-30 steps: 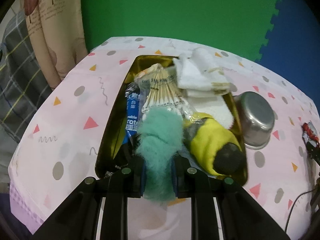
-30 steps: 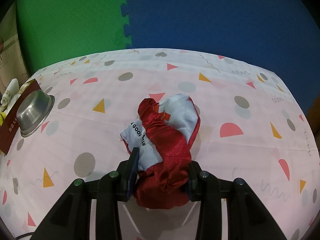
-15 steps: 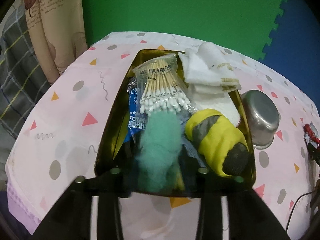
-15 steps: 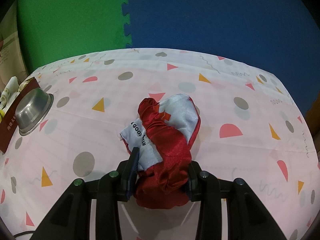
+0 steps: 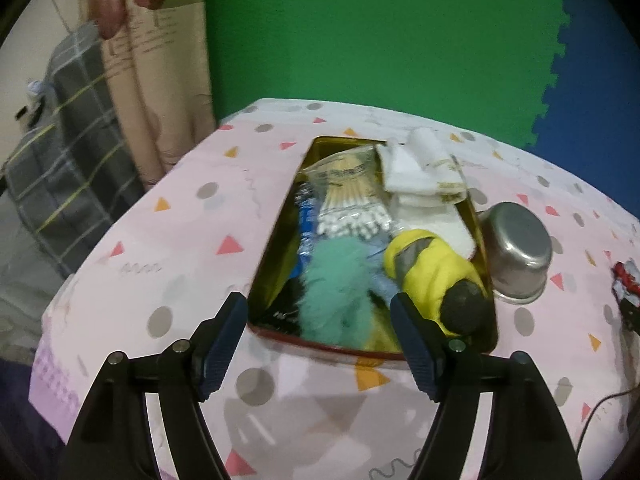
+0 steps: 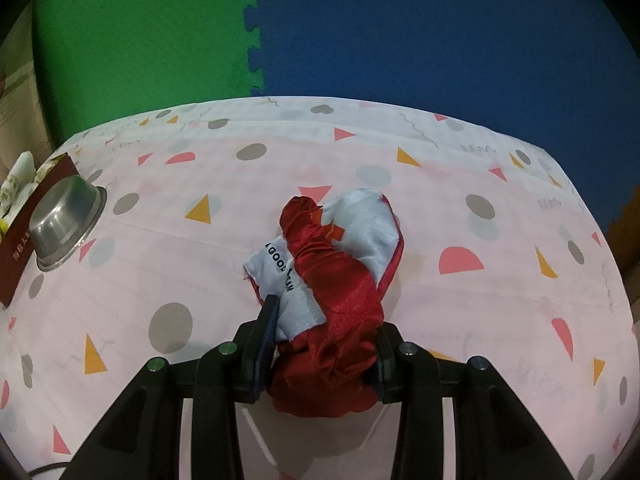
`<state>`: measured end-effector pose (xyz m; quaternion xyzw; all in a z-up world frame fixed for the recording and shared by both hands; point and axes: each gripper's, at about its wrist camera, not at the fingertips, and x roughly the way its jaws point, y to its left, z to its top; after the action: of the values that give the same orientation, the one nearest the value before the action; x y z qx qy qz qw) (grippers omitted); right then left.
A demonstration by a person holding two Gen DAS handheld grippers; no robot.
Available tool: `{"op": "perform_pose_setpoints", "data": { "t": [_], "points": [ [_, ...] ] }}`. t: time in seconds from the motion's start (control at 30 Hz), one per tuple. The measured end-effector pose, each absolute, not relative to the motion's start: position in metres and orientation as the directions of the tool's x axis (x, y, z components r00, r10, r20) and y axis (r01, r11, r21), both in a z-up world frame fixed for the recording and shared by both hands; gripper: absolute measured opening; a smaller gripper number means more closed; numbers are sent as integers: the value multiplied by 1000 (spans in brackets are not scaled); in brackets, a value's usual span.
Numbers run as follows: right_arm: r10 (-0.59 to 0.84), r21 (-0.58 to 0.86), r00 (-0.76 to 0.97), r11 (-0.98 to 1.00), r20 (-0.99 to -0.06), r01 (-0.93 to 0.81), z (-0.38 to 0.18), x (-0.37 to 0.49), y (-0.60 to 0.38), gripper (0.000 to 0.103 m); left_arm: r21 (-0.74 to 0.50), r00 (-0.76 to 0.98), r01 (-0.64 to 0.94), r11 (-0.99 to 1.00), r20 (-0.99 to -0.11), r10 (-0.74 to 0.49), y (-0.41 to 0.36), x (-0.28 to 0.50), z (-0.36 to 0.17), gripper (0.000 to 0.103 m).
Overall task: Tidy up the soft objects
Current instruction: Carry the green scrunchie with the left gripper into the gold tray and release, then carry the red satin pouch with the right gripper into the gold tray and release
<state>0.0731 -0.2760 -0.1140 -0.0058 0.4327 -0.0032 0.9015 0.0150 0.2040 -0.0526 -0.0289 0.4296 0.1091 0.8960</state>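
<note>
A teal fluffy thing (image 5: 336, 292) lies in the gold tin tray (image 5: 272, 264), beside a yellow and grey plush (image 5: 432, 268), a bag of cotton swabs (image 5: 352, 208) and folded white cloths (image 5: 420, 168). My left gripper (image 5: 318, 304) hovers at the tray's near end; its jaws are opening and its pads stand clear of the teal thing on both sides. In the right wrist view, my right gripper (image 6: 326, 320) is shut on a red and pale blue fabric pouch (image 6: 344, 248) that rests on the tablecloth, and its jaws are closing a little more.
An upturned steel bowl (image 5: 516, 248) stands right of the tray; in the right wrist view the bowl (image 6: 64, 224) is far left. The pink patterned tablecloth (image 6: 440, 184) covers the table. A beige curtain (image 5: 160, 80) and plaid fabric (image 5: 72, 152) are beyond the left edge.
My left gripper let go of the teal fluffy thing, which now lies in the tray, and drew back with its jaws spread wide. The right gripper and pouch kept still.
</note>
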Motion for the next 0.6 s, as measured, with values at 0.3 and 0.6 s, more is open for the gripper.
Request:
{"op": "perform_pose_setpoints", "data": {
  "t": [0.3,0.6],
  "points": [
    [21,21,616,1000,-788,-7,-106,59,-253,33,30,611,-314,949,-759,226,204,4,-52,71],
    [115,32,609,989,-785,-147,-85,43,-190,33,81,624,-283,956,-741,248,198,1,-55,71]
  ]
}}
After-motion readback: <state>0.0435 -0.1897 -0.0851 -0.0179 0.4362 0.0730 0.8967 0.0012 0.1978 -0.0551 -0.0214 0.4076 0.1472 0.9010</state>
